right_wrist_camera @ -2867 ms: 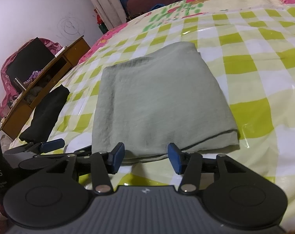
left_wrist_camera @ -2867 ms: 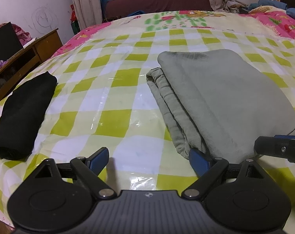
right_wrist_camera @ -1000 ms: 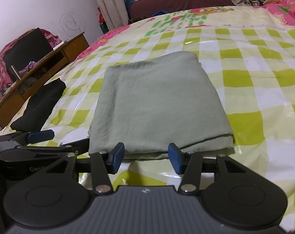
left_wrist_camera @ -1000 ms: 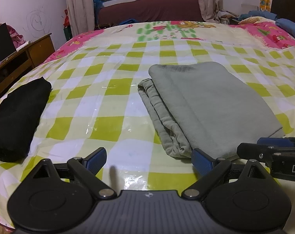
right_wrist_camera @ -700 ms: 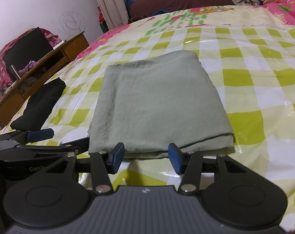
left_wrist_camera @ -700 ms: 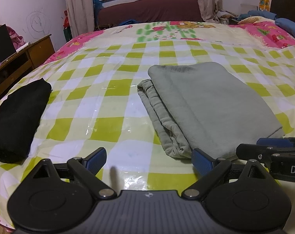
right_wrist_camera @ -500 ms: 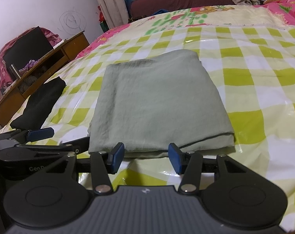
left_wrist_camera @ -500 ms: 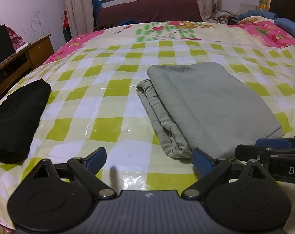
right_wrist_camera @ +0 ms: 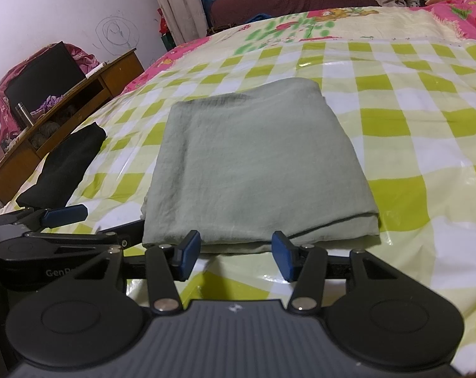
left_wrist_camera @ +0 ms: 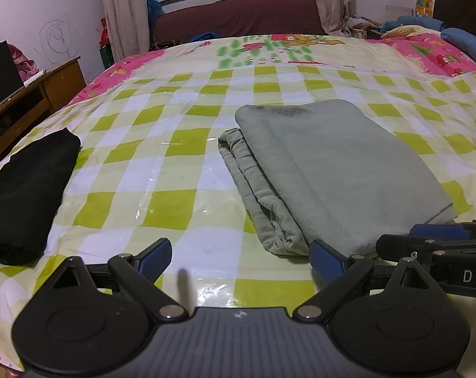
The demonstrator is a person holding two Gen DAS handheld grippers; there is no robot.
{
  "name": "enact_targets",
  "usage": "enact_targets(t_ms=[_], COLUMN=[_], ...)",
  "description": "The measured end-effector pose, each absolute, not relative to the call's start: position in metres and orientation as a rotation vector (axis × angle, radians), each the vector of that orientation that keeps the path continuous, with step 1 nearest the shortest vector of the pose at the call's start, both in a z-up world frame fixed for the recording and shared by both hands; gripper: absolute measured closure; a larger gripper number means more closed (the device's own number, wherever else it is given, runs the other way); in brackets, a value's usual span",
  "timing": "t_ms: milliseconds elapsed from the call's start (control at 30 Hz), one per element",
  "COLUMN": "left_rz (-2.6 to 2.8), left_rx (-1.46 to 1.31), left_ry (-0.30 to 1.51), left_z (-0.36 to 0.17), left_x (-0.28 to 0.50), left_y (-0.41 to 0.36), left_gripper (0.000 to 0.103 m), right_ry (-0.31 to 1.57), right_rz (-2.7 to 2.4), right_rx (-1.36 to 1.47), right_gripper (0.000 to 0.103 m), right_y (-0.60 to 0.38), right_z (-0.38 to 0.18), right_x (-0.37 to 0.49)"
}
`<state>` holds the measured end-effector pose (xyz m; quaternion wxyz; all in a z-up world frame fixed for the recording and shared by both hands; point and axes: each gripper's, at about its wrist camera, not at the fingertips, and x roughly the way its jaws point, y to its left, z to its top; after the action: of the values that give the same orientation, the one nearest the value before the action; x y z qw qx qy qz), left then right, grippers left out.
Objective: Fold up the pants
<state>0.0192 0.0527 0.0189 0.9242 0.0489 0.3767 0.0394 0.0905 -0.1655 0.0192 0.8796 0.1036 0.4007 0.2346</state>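
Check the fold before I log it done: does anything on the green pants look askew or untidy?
Mostly neat. On the green pants, the lower layers stick out rumpled along the left edge instead of lining up.

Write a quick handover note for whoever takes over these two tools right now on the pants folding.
Left tool: open, empty, over the checkered sheet just left of the green pants' near corner.
Right tool: open, empty, at the near edge of the green pants, not gripping.
Green pants: folded into a compact rectangle, flat on the bed, layered edges on the left side.
Black garment: folded, lying apart at the left edge of the bed.
Done: the fold looks complete.
Left: probably nothing beyond tidying the edges, if wanted.
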Motion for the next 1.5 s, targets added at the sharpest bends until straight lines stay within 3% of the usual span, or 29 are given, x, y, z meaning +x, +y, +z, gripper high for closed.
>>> enact_targets(t_ms=[1500], left_rz=[0.033], left_rx=[0.112], left_ry=[0.755], left_z=[0.031], left_x=[0.001], left_y=[0.044], left_gripper=[0.0], right_ry=[0.828], right_rz=[0.49], right_rx=[0.205], right_gripper=[0.051], right_y=[-0.172], right_z=[0.038], right_x=[0.07])
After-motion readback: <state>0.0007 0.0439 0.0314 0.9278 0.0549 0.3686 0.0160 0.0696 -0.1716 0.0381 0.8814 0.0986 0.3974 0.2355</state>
